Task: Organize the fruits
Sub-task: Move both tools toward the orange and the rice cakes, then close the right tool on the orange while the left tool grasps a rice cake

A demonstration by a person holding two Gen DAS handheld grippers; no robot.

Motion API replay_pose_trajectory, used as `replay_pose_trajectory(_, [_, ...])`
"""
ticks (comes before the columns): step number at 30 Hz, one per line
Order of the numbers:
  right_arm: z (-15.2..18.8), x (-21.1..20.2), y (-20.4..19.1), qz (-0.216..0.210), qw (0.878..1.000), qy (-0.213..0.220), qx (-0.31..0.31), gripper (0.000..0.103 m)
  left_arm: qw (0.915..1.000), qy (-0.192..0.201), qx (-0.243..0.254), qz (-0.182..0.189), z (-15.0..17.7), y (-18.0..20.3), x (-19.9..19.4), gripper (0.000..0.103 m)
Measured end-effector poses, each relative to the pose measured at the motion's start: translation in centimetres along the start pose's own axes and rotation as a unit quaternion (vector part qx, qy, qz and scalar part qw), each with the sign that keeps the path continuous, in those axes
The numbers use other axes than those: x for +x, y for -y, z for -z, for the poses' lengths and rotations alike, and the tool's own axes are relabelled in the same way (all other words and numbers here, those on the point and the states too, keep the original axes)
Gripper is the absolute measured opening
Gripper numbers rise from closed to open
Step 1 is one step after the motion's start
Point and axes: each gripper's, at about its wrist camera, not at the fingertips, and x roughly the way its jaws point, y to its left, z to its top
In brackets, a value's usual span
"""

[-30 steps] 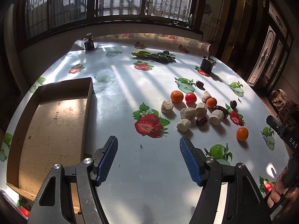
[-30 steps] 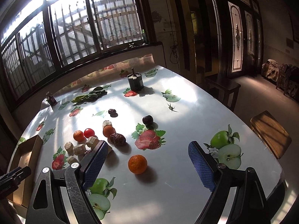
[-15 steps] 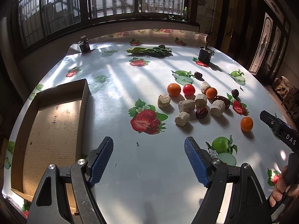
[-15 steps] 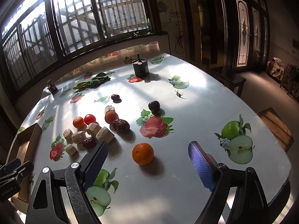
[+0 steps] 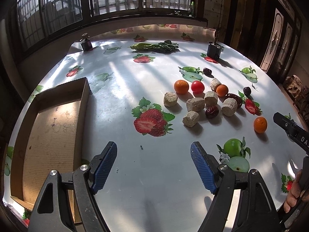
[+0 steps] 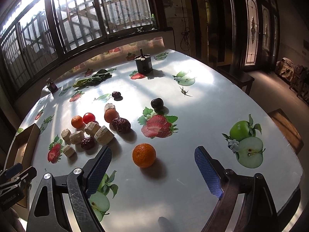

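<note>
Hovering left claw point(image 5: 153, 166) (tilted down), right claw point(image 6: 152, 171) gaping, empty

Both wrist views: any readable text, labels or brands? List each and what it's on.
"DAS", cut off by the frame edge: white letters on the right gripper body, left wrist view.
Handwritten marks on the cardboard box floor: too faint to read.
Pale print on the left gripper body, right wrist view: too blurred to read.

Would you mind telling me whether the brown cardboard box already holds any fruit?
Empty: the brown cardboard box shows only its bare ridged floor with handwriting.
</note>
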Motion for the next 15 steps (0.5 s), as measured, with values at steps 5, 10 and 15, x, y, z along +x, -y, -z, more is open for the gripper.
replay_pose_trajectory(5, [-0.6, 0.3, 1.1, 0.007, 1.0, -0.008, -0.001, 0.09, 0.9999, -0.01, 0.001, -0.012, -0.6, -0.3, 1.0, 0.078])
replay_pose_trajectory(10, [-1.1, 0.7, 2.1, -0.004, 1.0, -0.021, -0.008, 0.091, 0.9996, -0.023, 0.005, -0.016, -1.3, -0.4, 2.2, 0.078])
replay_pose_trajectory(15, [-1.6, 1.4, 2.5, -0.038, 0.998, -0.044, -0.012, 0.09, 0.999, -0.039, 0.015, 0.018, -3.0, 0.4, 3.6, 0.078])
